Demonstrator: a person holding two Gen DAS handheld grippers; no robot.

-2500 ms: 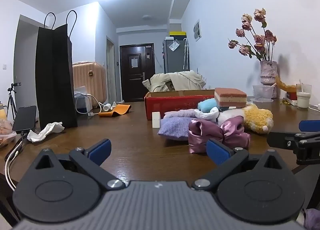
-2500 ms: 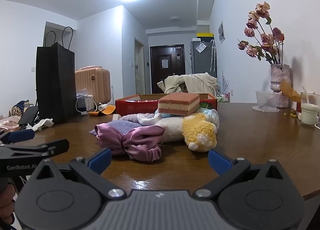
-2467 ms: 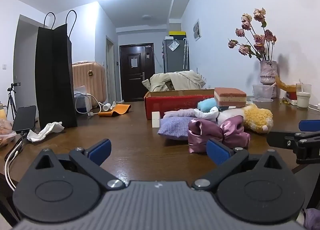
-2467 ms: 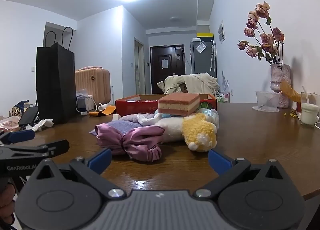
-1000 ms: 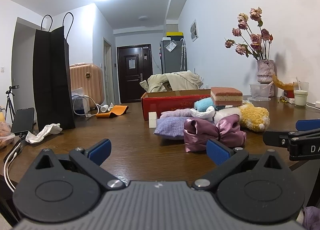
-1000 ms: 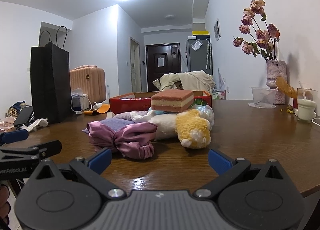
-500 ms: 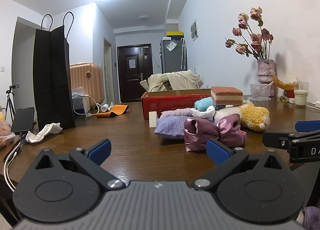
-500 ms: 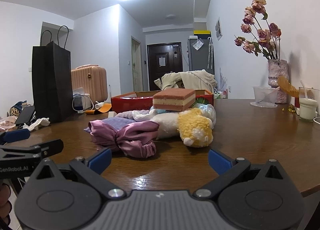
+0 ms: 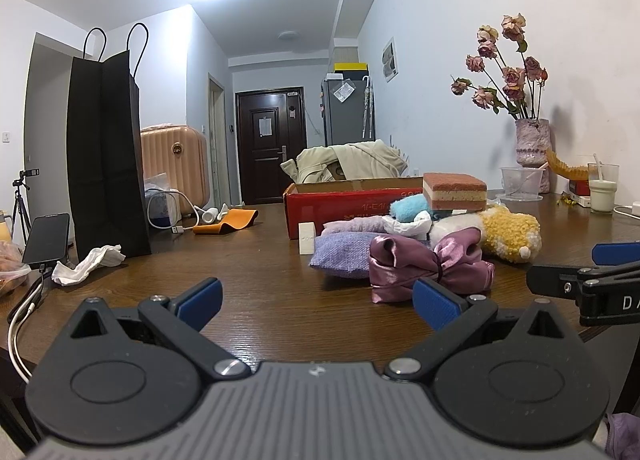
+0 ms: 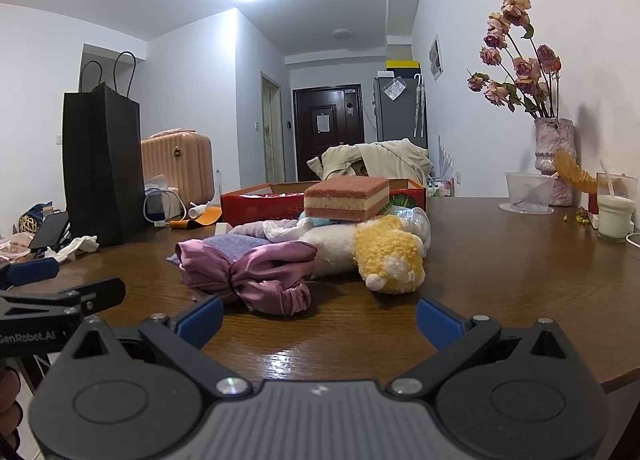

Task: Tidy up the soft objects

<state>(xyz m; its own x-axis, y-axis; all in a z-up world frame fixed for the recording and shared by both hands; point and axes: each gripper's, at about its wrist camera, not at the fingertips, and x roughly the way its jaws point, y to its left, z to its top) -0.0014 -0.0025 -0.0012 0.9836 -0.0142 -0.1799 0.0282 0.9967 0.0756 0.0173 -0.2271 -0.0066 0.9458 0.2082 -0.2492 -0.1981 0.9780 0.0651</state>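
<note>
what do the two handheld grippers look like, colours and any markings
Both the left gripper and the right gripper have black linkage arms, round black pivot housings, silver pivot pins, a ribbed dark grey body and blue finger pads. White lettering reading "GenRobot.AI" marks the left one's side; the right shows "DA".

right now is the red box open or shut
Open. The red box has no lid on top, and its inner wall shows above the front rim. What it holds cannot be told.

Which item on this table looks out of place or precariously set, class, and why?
The layered pink sponge block perches atop the heap of soft things, above the yellow plush toy and satin bow, rather than inside the red box behind. A crumpled tissue also lies loose by the black bag. Both grippers are open and empty.
</note>
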